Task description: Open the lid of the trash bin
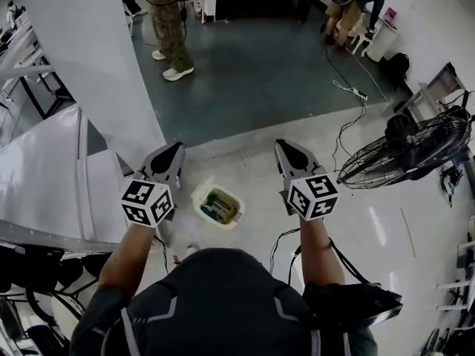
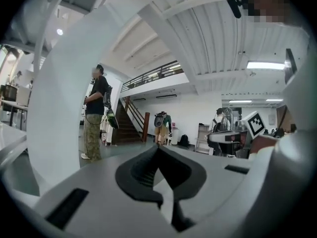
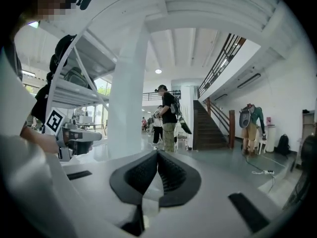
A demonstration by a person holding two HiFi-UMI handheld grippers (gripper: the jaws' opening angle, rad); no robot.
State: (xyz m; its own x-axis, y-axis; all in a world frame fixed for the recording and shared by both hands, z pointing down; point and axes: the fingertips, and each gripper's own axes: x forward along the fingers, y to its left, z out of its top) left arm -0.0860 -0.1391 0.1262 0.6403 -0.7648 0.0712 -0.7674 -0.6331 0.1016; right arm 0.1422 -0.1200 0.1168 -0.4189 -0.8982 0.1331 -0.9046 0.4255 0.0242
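Observation:
A small cream trash bin (image 1: 216, 205) stands on the floor below and between my two grippers, seen only in the head view. From above its top shows dark green and coloured contents; I cannot make out a lid. My left gripper (image 1: 175, 150) is held level to the bin's left, my right gripper (image 1: 285, 147) to its right, both well above it. In the left gripper view the jaws of the left gripper (image 2: 157, 148) meet at their tips with nothing between them. The right gripper (image 3: 158, 153) looks the same in its own view. Neither gripper view shows the bin.
A wide white pillar (image 1: 89, 58) rises at the left, with a metal shelf rack (image 1: 37, 176) beside it. A floor fan (image 1: 407, 150) and a power strip cable (image 1: 349, 91) lie at the right. One person (image 1: 169, 28) stands at the back; another (image 1: 349, 6) bends over far right.

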